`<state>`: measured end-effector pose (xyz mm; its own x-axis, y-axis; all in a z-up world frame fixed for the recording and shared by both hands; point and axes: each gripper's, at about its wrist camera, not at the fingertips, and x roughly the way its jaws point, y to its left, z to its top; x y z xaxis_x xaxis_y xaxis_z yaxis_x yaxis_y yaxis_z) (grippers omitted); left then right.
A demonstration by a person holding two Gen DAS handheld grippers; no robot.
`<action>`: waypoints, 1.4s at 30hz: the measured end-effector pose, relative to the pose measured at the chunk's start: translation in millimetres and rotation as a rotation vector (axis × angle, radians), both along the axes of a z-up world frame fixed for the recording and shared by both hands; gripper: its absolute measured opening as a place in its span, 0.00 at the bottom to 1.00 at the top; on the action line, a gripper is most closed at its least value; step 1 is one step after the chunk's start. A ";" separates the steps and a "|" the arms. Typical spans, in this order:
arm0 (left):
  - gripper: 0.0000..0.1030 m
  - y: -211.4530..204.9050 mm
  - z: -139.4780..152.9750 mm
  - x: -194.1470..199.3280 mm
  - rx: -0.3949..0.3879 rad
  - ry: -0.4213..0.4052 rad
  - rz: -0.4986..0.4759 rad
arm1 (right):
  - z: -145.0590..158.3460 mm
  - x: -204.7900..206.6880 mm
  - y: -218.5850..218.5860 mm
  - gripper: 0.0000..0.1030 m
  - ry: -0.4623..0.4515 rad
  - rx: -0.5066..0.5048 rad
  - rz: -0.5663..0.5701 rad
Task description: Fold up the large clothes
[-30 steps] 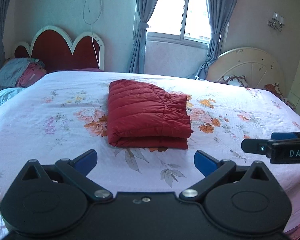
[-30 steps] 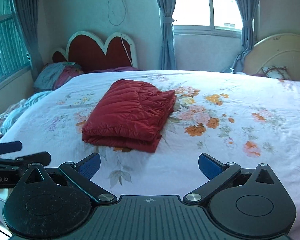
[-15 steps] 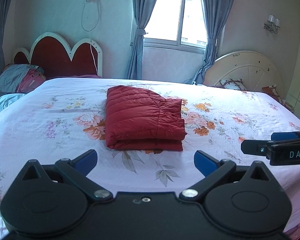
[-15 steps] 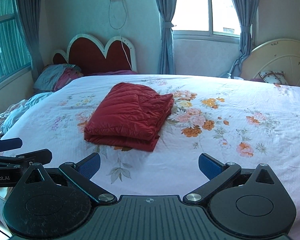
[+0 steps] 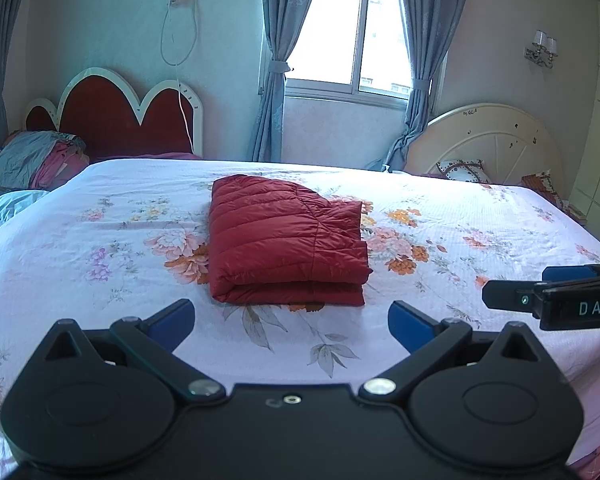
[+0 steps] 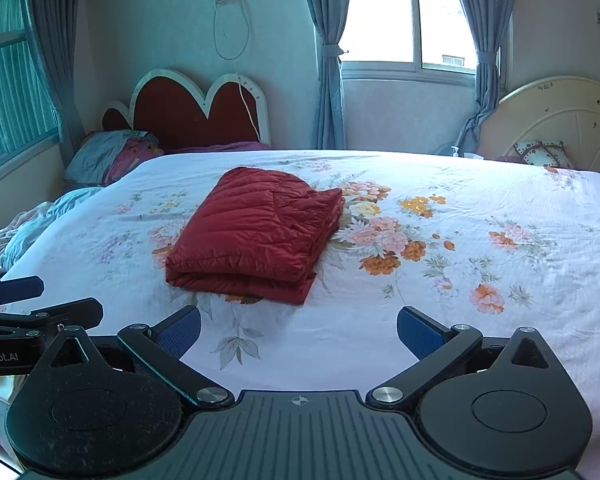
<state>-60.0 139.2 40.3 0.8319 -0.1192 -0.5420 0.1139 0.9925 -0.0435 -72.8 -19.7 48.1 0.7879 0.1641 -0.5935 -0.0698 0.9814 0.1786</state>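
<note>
A red quilted jacket lies folded into a compact stack in the middle of the bed; it also shows in the right wrist view. My left gripper is open and empty, held back from the jacket's near edge above the sheet. My right gripper is open and empty, also back from the jacket, which lies ahead and to its left. The right gripper shows at the right edge of the left wrist view. The left gripper shows at the left edge of the right wrist view.
The bed has a white floral sheet. A red heart-shaped headboard and a pile of bedding are at the far left. A cream headboard stands at the far right. A curtained window is behind.
Both grippers have pulled back and risen a little, so the jacket looks smaller and farther. The jacket has not moved. Both stay open.
</note>
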 end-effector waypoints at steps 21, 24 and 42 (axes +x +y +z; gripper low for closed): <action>0.99 1.0 1.3 -1.0 0.003 -0.005 -0.001 | 0.2 0.5 2.9 1.00 -0.003 0.002 0.002; 1.00 0.8 2.6 -0.8 0.004 -0.007 -0.003 | 0.0 0.5 2.2 1.00 -0.002 0.001 0.001; 0.99 -1.0 2.9 -1.7 0.004 -0.010 -0.005 | -1.2 1.4 2.5 1.00 -0.002 -0.006 0.005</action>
<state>-61.7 138.2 43.3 0.8369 -0.1212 -0.5337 0.1190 0.9921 -0.0387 -71.5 -17.3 47.0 0.7885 0.1643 -0.5927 -0.0749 0.9821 0.1726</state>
